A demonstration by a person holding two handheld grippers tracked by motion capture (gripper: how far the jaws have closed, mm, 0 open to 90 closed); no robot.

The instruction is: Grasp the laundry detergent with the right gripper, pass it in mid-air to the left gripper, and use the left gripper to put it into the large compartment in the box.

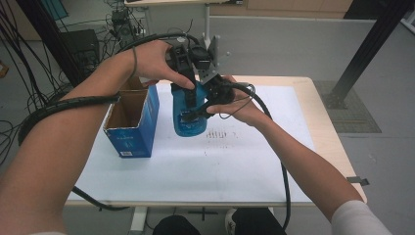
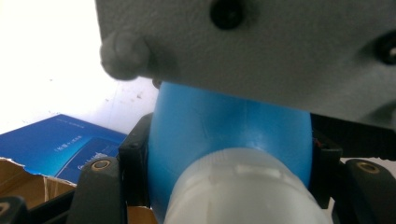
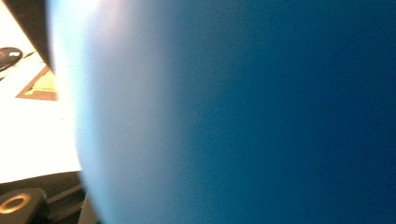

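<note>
A blue bottle [image 1: 185,125] with a white cap [image 2: 243,191] is held up above the white table mat [image 1: 235,161]. My left gripper [image 1: 188,93] comes down on it from above. In the left gripper view its black jaws sit against both sides of the bottle's shoulder [image 2: 224,126], shut on it. My right gripper [image 1: 195,115] reaches in from the right and clamps the lower body. In the right gripper view the bottle wall [image 3: 243,112] sits very close to the lens, with one jaw at the bottom left. The right gripper's grey plate [image 2: 261,46] hangs over the left gripper view.
An open blue cardboard box [image 1: 132,122] stands on the mat just left of the bottle; its torn flap [image 2: 28,182] is in the left gripper view. Small dark marks [image 1: 221,134] dot the mat. Cables [image 1: 54,105] trail off the left side, and a black frame post [image 1: 372,44] rises at the back right.
</note>
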